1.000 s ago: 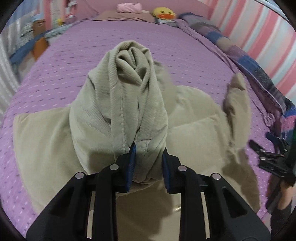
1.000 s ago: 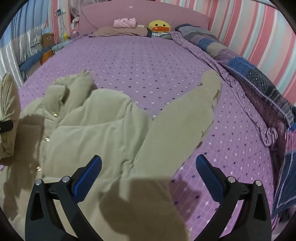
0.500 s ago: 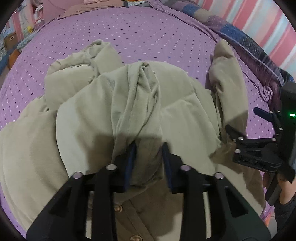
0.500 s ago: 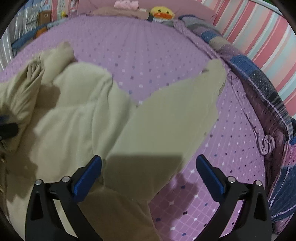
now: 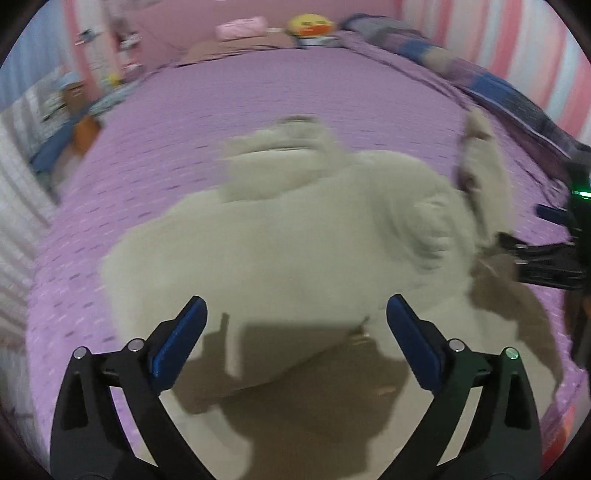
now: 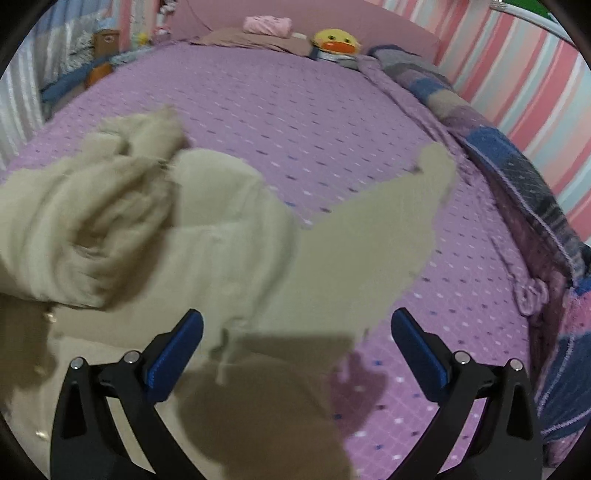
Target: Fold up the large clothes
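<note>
The left gripper point(image 5: 295, 343) stood spread wide with nothing between its blue pads; a second earlier it had pinched a bunched fold of the jacket, and its jaws had just been opening, so that fold now lay dropped across the jacket's body. The right gripper point(image 6: 297, 349) was spread wide too, as before, gripping nothing and hanging over the jacket's near part. The beige jacket point(image 5: 295, 236) lay on the near half of the bed, blurred in both views, one sleeve point(image 6: 391, 221) stretched flat toward the bed's right edge, its collar end point(image 6: 147, 133) bunched toward the middle of the bed. Under it the purple dotted bedspread point(image 6: 295, 103) ran back bare to the head of the bed. Along the right edge lay a rumpled blue and purple checked blanket point(image 6: 491, 147). At the head sat a yellow duck toy point(image 6: 336, 40) and a folded pink cloth point(image 6: 267, 25) on a pillow. Pink striped curtains point(image 6: 524, 92) hung beyond the right edge.
</note>
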`<state>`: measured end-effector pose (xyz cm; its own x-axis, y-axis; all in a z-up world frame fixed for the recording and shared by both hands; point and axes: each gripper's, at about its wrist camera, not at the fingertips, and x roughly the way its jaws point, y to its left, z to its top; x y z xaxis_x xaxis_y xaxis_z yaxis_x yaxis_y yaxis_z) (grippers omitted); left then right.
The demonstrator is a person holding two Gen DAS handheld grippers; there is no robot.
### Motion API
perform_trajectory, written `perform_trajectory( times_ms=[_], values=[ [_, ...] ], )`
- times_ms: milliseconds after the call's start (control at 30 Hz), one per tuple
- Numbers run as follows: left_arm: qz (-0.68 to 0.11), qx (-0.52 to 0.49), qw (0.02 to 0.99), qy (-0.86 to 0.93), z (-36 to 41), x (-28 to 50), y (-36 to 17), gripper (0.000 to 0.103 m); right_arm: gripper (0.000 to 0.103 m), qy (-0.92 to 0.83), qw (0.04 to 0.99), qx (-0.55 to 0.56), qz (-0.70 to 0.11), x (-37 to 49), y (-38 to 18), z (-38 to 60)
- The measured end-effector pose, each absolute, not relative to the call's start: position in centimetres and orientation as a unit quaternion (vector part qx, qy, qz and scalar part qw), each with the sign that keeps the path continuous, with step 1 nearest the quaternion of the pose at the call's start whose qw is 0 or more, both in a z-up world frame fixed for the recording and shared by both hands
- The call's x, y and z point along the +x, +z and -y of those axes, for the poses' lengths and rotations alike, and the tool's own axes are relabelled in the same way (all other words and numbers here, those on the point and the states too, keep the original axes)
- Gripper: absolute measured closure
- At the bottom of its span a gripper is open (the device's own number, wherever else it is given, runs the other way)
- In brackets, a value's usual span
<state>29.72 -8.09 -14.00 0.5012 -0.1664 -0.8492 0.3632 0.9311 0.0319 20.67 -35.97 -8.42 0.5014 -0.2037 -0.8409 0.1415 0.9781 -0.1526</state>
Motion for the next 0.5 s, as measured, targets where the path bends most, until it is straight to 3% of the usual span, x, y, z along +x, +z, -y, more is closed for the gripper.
perform_trajectory(
  times_ms=[233, 300, 367, 500],
  values=[
    [-0.498, 0.061, 0.862, -0.070, -0.9, 32.6, -15.3, 0.003, 0.003, 0.013, 0.875, -0.024, -0.484, 24.1, -6.9, 29.1],
    [-0.505, 0.062, 0.859, -0.058, -2.0, 32.9, -16.1, 0.003, 0.015, 0.029, 0.868, -0.036, -0.495, 25.6, -7.5, 27.4],
    [-0.510, 0.062, 0.856, -0.056, -2.4, 33.0, -16.8, 0.003, 0.054, 0.043, 0.853, -0.030, -0.520, 26.8, -8.8, 26.7],
    [-0.522, 0.058, 0.849, -0.055, -2.8, 33.0, -18.1, 0.003, 0.083, 0.061, 0.827, 0.003, -0.559, 27.7, -12.0, 26.9]
  ],
)
